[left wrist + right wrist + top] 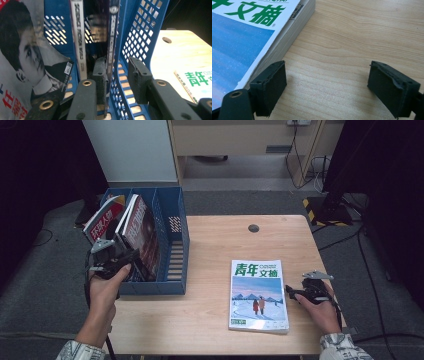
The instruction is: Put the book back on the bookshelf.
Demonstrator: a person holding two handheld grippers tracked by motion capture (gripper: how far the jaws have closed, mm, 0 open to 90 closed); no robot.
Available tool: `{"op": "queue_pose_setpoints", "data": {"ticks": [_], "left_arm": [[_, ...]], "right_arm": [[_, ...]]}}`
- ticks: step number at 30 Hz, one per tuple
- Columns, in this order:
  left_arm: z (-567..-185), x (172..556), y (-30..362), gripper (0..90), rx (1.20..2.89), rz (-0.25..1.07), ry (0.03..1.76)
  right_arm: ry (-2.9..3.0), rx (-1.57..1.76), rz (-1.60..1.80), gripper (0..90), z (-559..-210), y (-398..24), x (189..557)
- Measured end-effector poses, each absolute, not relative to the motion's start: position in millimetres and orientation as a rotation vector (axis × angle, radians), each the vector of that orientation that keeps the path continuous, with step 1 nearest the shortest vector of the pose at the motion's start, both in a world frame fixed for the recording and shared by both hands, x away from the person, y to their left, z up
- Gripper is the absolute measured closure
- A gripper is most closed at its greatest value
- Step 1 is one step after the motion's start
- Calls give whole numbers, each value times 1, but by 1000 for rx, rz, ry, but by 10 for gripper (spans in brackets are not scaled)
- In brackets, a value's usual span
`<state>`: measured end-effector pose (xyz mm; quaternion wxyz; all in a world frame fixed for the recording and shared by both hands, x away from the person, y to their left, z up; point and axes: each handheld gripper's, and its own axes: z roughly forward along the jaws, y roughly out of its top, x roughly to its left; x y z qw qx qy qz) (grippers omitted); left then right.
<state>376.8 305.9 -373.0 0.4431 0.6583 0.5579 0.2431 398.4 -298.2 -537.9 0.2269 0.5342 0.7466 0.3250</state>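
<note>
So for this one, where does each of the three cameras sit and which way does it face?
High view: above the person's side, looking forward and down on the table; forearms, left gripper, right gripper.
Left gripper view: rides that gripper, facing into the blue file rack; own jaws apart.
Right gripper view: low over the wood, own jaws wide.
Shared: all show the blue-cover magazine.

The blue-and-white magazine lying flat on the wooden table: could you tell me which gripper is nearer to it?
Right. The right gripper sits just beside the blue-and-white magazine, jaws open; the left gripper is across the table at the blue plastic file rack.
</note>
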Motion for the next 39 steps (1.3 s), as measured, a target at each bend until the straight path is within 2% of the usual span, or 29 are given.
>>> {"op": "queue_pose_setpoints", "data": {"ticks": [8,30,39], "left_arm": [[-382,371,293,684,1665,584,1350],[-394,383,259,651,1700,541,1316],[-400,387,233,526,1742,536,1269]], "right_arm": [[2057,1473,894,154,-538,-298,398],[2060,1467,894,145,-538,-298,399],[2059,1471,876,115,-535,-295,399]]}}
